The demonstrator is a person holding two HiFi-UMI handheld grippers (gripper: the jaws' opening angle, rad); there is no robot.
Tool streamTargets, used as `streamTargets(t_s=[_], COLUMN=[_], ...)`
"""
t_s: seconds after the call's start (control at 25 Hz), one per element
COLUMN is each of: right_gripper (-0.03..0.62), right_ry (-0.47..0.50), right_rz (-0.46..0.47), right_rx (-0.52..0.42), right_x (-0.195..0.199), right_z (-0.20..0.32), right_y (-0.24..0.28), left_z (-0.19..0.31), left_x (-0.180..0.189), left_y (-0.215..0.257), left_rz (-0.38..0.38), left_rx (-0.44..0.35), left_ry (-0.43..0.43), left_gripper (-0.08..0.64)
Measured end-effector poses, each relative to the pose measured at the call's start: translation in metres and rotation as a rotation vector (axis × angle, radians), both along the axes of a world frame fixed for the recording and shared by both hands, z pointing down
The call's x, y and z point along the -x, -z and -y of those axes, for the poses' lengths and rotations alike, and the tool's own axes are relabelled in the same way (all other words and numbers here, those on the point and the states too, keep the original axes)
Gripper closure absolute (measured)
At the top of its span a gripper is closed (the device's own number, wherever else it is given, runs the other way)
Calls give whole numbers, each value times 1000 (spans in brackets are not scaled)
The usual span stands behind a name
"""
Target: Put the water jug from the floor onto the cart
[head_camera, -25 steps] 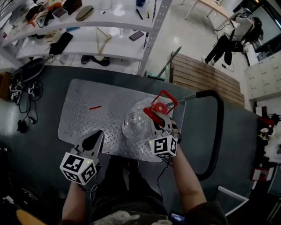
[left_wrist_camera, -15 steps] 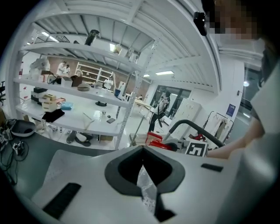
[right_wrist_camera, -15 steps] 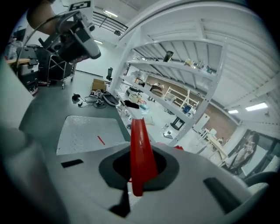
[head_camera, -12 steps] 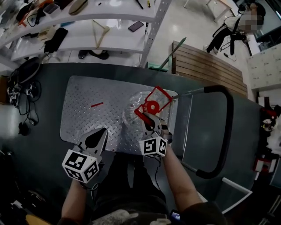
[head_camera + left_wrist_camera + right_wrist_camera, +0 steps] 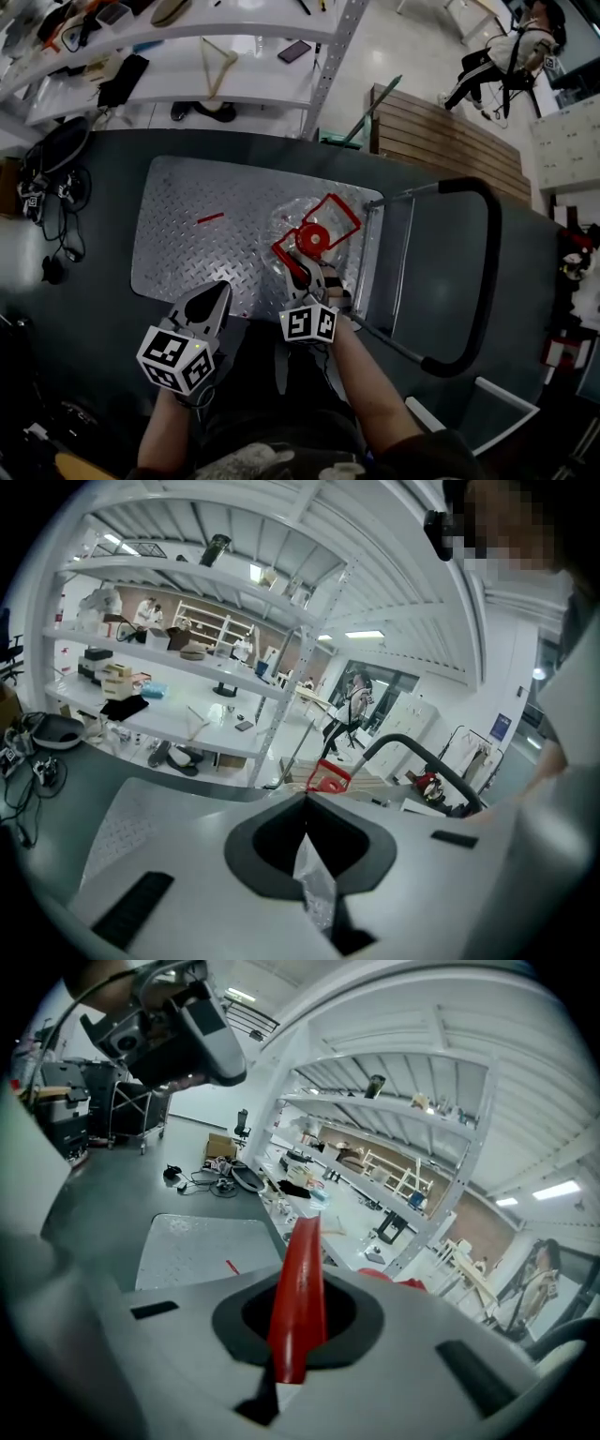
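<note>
The water jug [image 5: 284,228] is clear plastic with a red cap and a red folding handle [image 5: 330,214]. It is over the right part of the cart's diamond-plate deck [image 5: 187,244]; whether its base rests on the deck I cannot tell. My right gripper [image 5: 301,278] is shut on the near bar of the red handle, which runs as a red strip [image 5: 300,1288] between its jaws in the right gripper view. My left gripper [image 5: 204,307] hovers at the deck's near edge, shut and empty, left of the jug. The left gripper view shows the red handle [image 5: 328,778] just beyond its tips.
The cart's black push bar [image 5: 483,281] loops out on the right. A small red stick [image 5: 210,217] lies on the deck. White shelving [image 5: 234,56] full of items stands behind the cart, a wooden pallet [image 5: 441,141] to its right, cables [image 5: 52,187] on the floor at left.
My right gripper has carried the jug leftward and lower, nearer the deck's front edge. The left gripper has sunk slightly and stays shut.
</note>
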State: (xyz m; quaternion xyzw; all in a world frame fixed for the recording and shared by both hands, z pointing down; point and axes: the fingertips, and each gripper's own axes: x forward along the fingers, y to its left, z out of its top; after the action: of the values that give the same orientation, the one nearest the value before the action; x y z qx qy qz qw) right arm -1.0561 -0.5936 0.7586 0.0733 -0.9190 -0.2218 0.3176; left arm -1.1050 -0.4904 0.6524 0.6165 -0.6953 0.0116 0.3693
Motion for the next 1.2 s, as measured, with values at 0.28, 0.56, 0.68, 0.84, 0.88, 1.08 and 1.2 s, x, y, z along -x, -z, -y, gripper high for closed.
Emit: streamTargets(t_s=[0.28, 0.56, 0.68, 0.84, 0.88, 1.08, 1.2], right_gripper=[597, 513, 482, 450, 445, 439, 439], right_ry=[29, 32, 58, 70, 68, 57, 44], right_rz=[-50, -55, -39, -25, -21, 22, 100], right_rx=[-55, -5, 1, 13, 13, 32, 96], right_x=[8, 4, 2, -6, -9, -35, -51], right_z=[-11, -18, -25, -35, -37, -44, -46], right_y=[-8, -19, -13, -1, 2, 24, 60], left_z=[-15, -17, -21, -25, -26, -25, -26], left_x=[-5, -6, -8, -17, -20, -42, -57], left_y=[2, 7, 11, 18, 20, 40, 60], left_rz=[-6, 16, 26, 42, 46, 60, 76], left_rx=[9, 9, 12, 12, 9, -22, -48], left_ry=[27, 48, 54, 60, 63, 81, 100], left_gripper=[552, 552, 552, 552, 552, 552, 552])
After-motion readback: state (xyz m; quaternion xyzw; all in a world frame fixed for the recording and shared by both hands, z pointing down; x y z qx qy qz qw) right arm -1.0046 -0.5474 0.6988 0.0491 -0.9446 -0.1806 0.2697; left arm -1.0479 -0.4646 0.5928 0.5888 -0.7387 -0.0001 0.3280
